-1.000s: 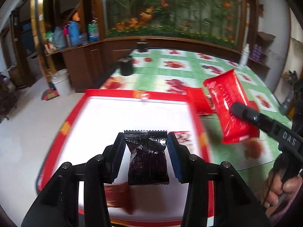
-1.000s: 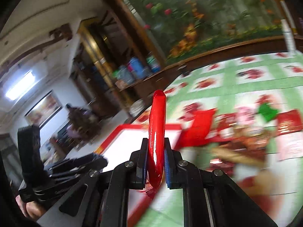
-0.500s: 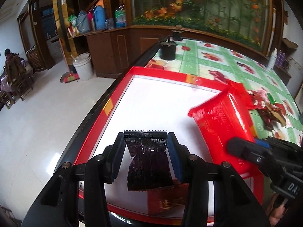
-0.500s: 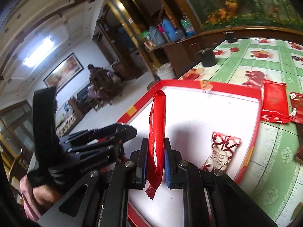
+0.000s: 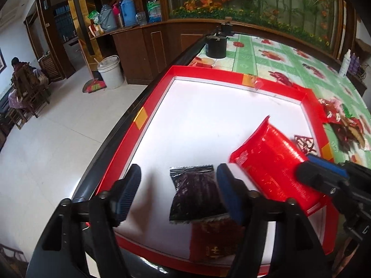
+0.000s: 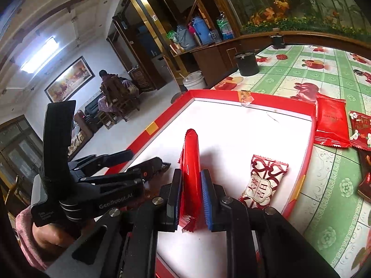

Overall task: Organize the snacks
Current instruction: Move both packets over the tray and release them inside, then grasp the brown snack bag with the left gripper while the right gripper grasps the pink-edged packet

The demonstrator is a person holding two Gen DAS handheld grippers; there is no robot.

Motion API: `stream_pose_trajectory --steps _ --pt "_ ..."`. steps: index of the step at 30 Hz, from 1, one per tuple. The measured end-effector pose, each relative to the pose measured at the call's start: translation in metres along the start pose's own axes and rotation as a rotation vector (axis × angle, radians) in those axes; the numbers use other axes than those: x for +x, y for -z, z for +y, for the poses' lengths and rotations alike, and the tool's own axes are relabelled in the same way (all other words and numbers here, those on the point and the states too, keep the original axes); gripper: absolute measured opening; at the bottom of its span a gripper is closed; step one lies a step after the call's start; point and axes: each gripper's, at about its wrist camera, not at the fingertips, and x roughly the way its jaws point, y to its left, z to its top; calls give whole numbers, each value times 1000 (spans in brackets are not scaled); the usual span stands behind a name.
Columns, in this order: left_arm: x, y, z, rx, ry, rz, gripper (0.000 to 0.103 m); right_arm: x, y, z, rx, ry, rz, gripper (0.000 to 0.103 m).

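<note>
Two grippers were over the red tray point(image 5: 148, 106): left gripper point(image 5: 178, 185) stood open around the dark packet point(image 5: 196, 195) (lying flat), right gripper point(image 6: 191, 195) clamped the red packet point(image 6: 191, 162)

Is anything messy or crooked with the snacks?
A bit. Loose snack packets lie jumbled on the green tablecloth outside the red tray. Inside it, the dark packet between the open left tongs overlaps a red packet. Nothing looks torn or spilled.
</note>
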Motion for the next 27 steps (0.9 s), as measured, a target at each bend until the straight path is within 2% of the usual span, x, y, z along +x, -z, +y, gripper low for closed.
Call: stream_pose_trajectory --steps 1,4,6,8,9,11,18,22,27 --pt "0 1 1 2 -3 2 68 -1 0 0 -2 4 -4 18" --pt "-1 1 1 2 -21 10 68 -9 -1 1 -10 32 -37 32" --pt "-5 -1 -1 8 -41 -7 68 -15 -2 -1 -3 32 -61 35" --pt "-13 -4 -4 19 -59 -36 68 -23 -5 -5 17 33 -89 44" --pt "-16 -6 -6 25 -67 -53 69 -28 -6 -10 34 43 -112 45" --pt "-27 -10 -14 45 -71 -93 79 -37 -8 -20 64 50 -136 45" --pt "-58 -21 -79 220 15 -184 81 -100 -12 -83 196 134 -276 46" --pt "-66 -21 -124 327 82 -190 81 -149 -8 -136 300 230 -367 49" --pt "-72 -24 -173 414 158 -177 81 -198 1 -195 406 342 -410 50"
